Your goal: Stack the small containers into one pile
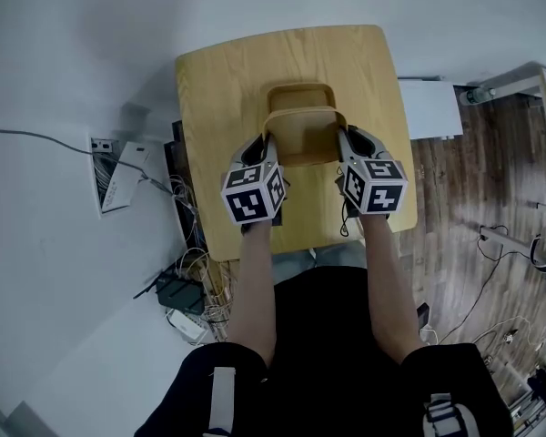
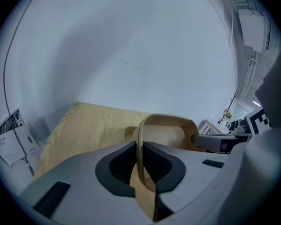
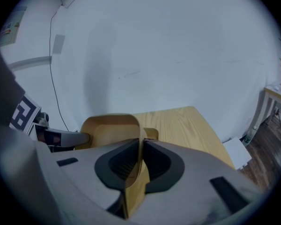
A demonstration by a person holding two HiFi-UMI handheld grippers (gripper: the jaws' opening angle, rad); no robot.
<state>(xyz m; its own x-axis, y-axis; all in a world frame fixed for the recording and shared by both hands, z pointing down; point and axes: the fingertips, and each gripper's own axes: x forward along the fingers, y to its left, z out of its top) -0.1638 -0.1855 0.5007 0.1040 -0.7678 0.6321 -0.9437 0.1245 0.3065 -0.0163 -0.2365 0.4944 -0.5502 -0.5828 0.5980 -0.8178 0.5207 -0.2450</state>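
Observation:
A tan, shallow container (image 1: 303, 136) is held above the wooden table (image 1: 218, 107) by both grippers. My left gripper (image 1: 265, 140) is shut on its left rim, and my right gripper (image 1: 342, 137) is shut on its right rim. A second tan container (image 1: 301, 95) of the same shape sits on the table just beyond and partly under the held one. In the left gripper view the thin rim (image 2: 140, 158) runs between the dark pads. In the right gripper view the rim (image 3: 141, 151) is likewise pinched, with the other container (image 3: 151, 133) peeking out behind.
The small table stands against a white floor area; a white box (image 1: 432, 109) lies off its right edge. Cables, a power strip (image 1: 187, 324) and a router (image 1: 123, 176) lie on the floor to the left. Wooden flooring (image 1: 478, 198) is at the right.

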